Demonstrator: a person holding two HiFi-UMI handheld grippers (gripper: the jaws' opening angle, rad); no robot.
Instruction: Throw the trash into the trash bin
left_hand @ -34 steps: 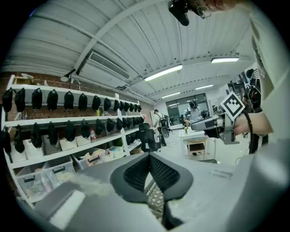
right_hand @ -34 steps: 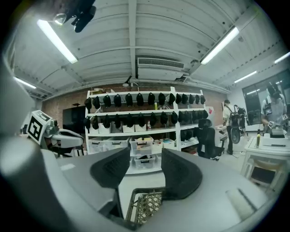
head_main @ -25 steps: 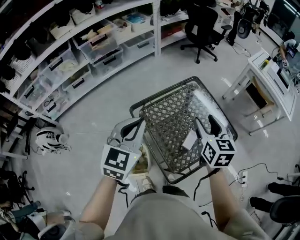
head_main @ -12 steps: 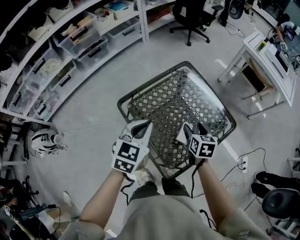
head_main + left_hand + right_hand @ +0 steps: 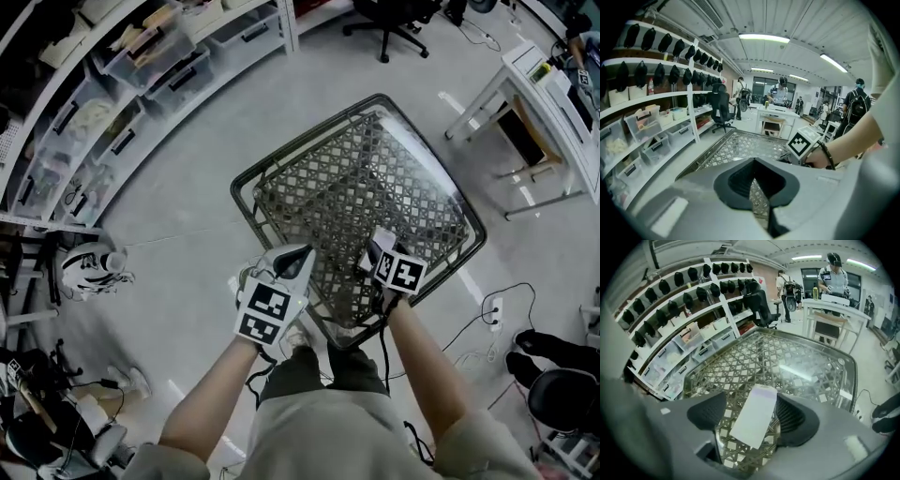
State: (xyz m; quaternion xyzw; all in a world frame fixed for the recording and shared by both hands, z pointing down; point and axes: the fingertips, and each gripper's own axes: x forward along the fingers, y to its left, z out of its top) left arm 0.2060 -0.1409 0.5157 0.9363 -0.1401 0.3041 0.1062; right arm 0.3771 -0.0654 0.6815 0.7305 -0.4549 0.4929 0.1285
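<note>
Head view: both grippers hang lower than a second ago, down at the near edge of the mesh bin (image 5: 347,187). The right gripper (image 5: 375,251) is inside the near right edge. The left gripper (image 5: 300,253) sits just over the near left edge, jaws drawn to a point. A shoe (image 5: 295,354) stands by the near corner. Shelves (image 5: 141,75) run along the left, and a chair (image 5: 394,19) and a desk (image 5: 548,103) lie beyond the bin. A power strip (image 5: 495,314) with cables lies on the floor to the right. All are well apart from the bin, and nothing lies over its open top.

Left gripper view: the jaws are closed and hold nothing; only mesh shows through the slit between the pads. The right gripper's marker cube (image 5: 804,143) shows to the right, over the bin. People (image 5: 780,91) stand far off by desks.

Right gripper view: the jaws are opening. A white slip (image 5: 754,420) hangs tilted between them, clear of the left pad and at most brushing the right one, with bin mesh straight beneath. By my reading the slip is being let go over the bin, so the throw is nearly done and nothing blocks its fall.
</note>
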